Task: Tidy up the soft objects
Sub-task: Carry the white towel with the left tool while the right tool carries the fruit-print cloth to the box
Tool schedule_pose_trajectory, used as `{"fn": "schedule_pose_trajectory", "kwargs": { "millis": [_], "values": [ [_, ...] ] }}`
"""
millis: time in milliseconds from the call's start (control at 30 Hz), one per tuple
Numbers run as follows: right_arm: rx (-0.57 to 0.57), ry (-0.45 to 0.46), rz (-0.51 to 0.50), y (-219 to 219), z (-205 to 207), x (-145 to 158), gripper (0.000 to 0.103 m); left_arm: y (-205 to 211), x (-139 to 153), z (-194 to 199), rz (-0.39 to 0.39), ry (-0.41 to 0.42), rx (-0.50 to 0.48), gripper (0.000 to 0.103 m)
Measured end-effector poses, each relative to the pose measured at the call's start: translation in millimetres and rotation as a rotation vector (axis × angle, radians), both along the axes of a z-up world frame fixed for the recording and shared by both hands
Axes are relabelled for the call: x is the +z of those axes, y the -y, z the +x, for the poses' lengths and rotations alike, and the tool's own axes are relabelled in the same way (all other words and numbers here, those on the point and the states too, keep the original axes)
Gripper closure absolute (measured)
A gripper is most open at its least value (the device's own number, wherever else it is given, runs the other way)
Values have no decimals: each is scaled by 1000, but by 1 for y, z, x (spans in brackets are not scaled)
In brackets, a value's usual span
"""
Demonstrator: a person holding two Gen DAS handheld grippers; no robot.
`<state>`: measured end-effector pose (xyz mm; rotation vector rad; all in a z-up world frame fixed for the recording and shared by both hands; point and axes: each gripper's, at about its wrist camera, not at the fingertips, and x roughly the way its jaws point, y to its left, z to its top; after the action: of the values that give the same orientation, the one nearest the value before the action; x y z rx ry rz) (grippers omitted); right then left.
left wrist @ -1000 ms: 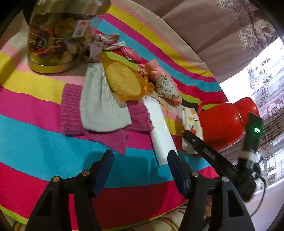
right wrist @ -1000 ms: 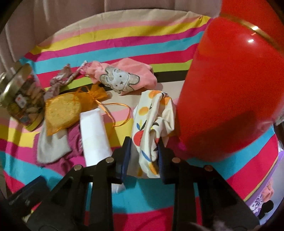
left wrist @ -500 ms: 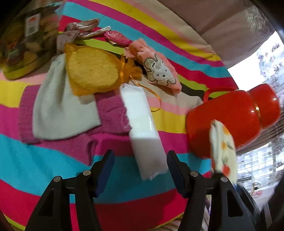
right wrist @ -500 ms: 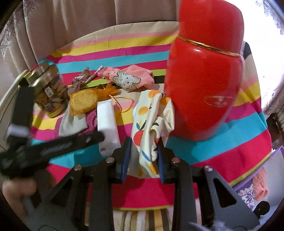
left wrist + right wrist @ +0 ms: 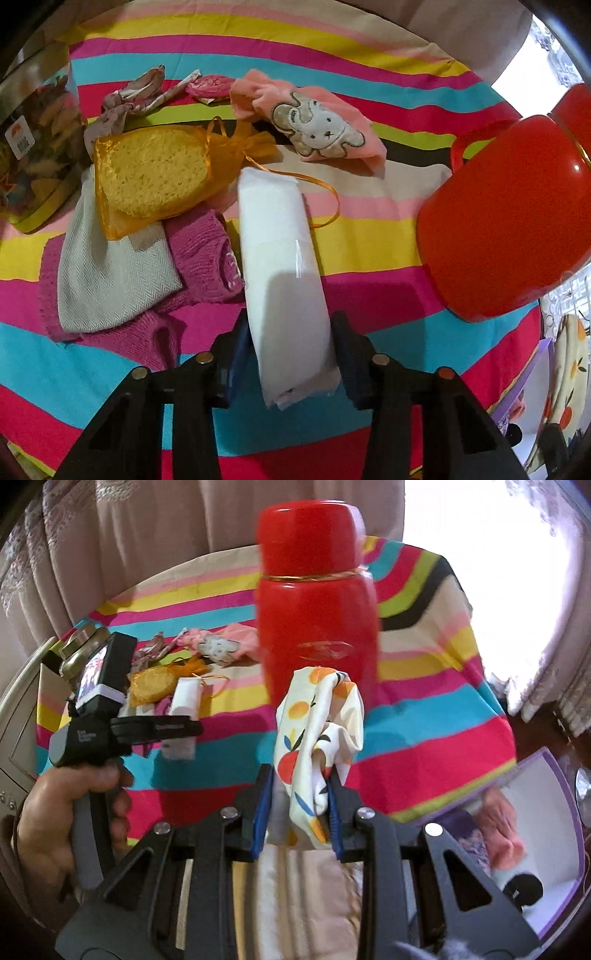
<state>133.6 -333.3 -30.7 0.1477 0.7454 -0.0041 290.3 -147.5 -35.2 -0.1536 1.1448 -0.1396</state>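
The left gripper (image 5: 290, 363) is closing its jaws around the near end of a white tissue pack (image 5: 284, 273), which lies on the striped tablecloth (image 5: 369, 240) just beside a purple knit cloth (image 5: 199, 251). The right gripper (image 5: 297, 812) is clamped narrowly on a fruit-print cloth (image 5: 317, 731), held up in front of a red flask (image 5: 317, 609), beside a purple-edged box (image 5: 546, 812).

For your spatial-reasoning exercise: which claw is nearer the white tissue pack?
Left. The left claw straddles the white tissue pack, its jaws closing around it. The right claw, shut on the fruit-print cloth, is off the table's edge.
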Motion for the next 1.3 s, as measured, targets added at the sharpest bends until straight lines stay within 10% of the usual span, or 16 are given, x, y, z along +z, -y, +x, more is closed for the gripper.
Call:
{"fn": "schedule_pose_trajectory", "kwargs": {
  "millis": [600,900,1300],
  "values": [
    [-223,-36,-3,115,-73,-3,72,8,63,-77,-152,117,-55,63],
    [-393,-60,5,187,-110,-9,72,75,108,-136,-229,179,-282,63],
    [-547,7,12,255,-157,15,72,230,99,-208,-213,118,-716,63]
  ]
}}
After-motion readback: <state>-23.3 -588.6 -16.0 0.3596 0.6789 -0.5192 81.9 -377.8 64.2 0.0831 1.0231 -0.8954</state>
